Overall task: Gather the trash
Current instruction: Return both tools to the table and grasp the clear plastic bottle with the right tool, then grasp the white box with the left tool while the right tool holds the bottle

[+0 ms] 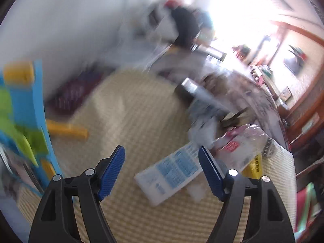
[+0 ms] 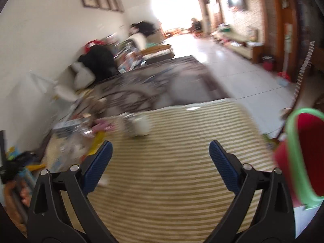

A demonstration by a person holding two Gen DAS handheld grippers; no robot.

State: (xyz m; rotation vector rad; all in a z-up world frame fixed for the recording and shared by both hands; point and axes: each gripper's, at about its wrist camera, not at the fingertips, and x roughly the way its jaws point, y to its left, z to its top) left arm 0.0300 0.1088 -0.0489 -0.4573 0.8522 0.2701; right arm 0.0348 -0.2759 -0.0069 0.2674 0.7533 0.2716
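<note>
Blue ribbed pads of my left gripper (image 1: 162, 151) stand spread with nothing between them, above a pale woven mat (image 1: 131, 111); just past the pads a flat white-and-blue printed wrapper (image 1: 172, 172) lies on the mat, its far end running under the right-hand pad; beyond it, to the right, sits a heap of trash: a crumpled clear plastic bag (image 1: 243, 141) with a red label, a yellow packet (image 1: 255, 165) at its near edge, and pale crumpled plastic (image 1: 202, 121) farther back; much of this is smeared by blur, so I cannot tell the pieces apart further; at the left edge stands a blue, green and yellow plastic toy (image 1: 24, 105).

My right gripper (image 2: 161, 146) is likewise spread and empty, over the striped mat (image 2: 182, 162); the same trash heap (image 2: 81, 133) lies along the mat's far left side, well apart from these pads, with a small whitish object (image 2: 139, 127) on the mat just right of it; a red bin with a green rim (image 2: 299, 156) stands at the right edge, close beside my right finger; beyond the mat lie a dark patterned rug (image 2: 162, 85) and a tiled floor (image 2: 232, 60).
</note>
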